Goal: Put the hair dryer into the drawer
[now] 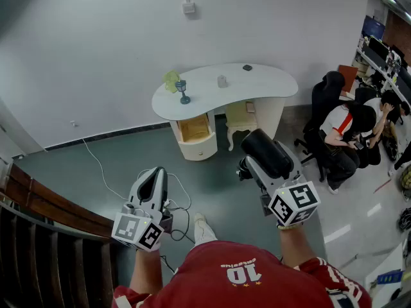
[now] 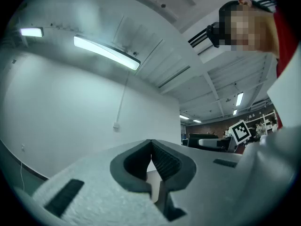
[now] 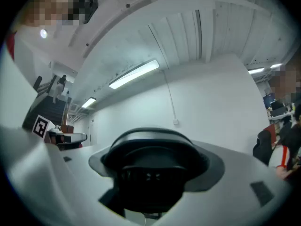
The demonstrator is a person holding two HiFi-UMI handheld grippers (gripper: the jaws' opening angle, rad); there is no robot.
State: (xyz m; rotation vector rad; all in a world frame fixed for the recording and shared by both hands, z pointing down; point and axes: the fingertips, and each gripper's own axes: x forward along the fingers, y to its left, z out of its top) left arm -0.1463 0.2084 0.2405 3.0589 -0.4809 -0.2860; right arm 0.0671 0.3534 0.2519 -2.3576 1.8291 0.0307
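Note:
A black hair dryer (image 1: 265,152) sits between the jaws of my right gripper (image 1: 261,154), held out level over the dark floor. In the right gripper view the hair dryer (image 3: 151,171) fills the space between the jaws, its round end facing the camera, and the right gripper (image 3: 151,160) is shut on it. My left gripper (image 1: 155,177) is shut with nothing in it; in the left gripper view the left gripper (image 2: 151,148) has its pads touching. Ahead stands a white curved desk (image 1: 263,86) with an open drawer (image 1: 194,129) below its left part.
On the desk are a goblet (image 1: 183,91), a yellow-green object (image 1: 171,80), a small cup (image 1: 222,81) and a dark item (image 1: 247,67). A pale stool (image 1: 239,117) is tucked under it. People (image 1: 352,128) sit at right. A cable (image 1: 101,171) crosses the floor; a wooden rail (image 1: 45,205) runs at left.

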